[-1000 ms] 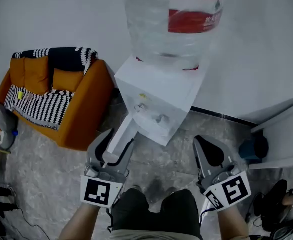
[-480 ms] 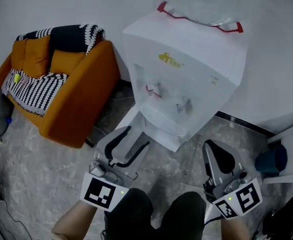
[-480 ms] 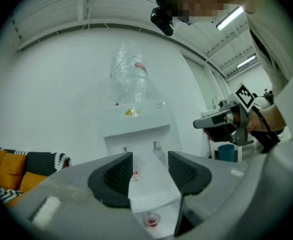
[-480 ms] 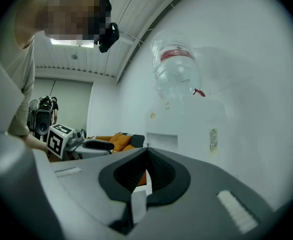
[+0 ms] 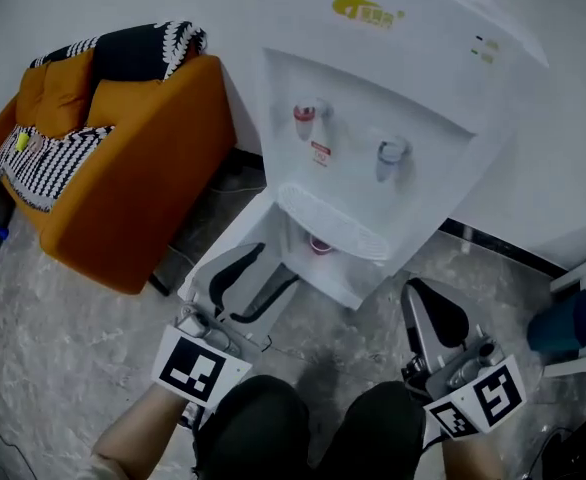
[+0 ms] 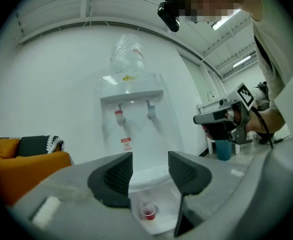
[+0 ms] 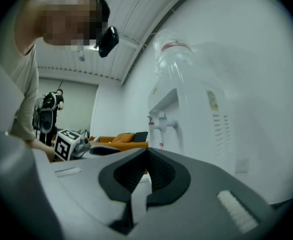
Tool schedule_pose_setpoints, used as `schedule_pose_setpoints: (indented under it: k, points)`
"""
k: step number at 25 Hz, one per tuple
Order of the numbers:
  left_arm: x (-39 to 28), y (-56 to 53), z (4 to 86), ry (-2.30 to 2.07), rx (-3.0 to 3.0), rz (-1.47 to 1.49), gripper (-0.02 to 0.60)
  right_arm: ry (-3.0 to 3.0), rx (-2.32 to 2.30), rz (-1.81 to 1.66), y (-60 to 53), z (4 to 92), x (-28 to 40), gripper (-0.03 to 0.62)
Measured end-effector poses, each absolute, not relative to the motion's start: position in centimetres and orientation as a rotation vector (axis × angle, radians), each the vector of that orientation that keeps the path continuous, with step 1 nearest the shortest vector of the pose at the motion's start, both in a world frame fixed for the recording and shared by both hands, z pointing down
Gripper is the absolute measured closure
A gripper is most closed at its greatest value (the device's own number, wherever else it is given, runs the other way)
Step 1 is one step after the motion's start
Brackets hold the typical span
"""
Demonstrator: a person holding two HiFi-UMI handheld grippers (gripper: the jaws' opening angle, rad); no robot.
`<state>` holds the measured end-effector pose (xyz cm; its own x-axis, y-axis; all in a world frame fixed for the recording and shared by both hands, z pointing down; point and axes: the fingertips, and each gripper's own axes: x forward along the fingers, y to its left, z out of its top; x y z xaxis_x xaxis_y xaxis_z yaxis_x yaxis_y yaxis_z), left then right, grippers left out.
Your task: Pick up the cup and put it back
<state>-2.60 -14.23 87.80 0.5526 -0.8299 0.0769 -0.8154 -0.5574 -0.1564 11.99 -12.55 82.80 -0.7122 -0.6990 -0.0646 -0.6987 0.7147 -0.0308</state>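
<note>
The water dispenser bears an unreadable yellow logo. The red cup sits in its open lower compartment. The left gripper is parted and empty, and the right gripper is closed.

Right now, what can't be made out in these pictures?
Cup: in the head view, partly hidden under the drip ledge of the dispenser; contents unclear, too small in the left gripper view.
Bottle: cut off by the head view's top edge.
Red label: print too small in every view.
</note>
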Motion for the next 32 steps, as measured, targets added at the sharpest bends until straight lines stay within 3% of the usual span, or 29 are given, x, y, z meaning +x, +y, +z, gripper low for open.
schedule_pose_setpoints:
  k: [24,32]
  points:
    - [0.8,-23.6,107.2,1.357,-2.614,-0.326,0.313,2.973,-1.030,0.030,-16.5,98.1,10.7,0.591]
    - [0.9,-28.5,115.1,1.457,-2.683,-0.367,0.304,2.913,-1.237,-0.021,-20.2,104.7,9.7,0.591]
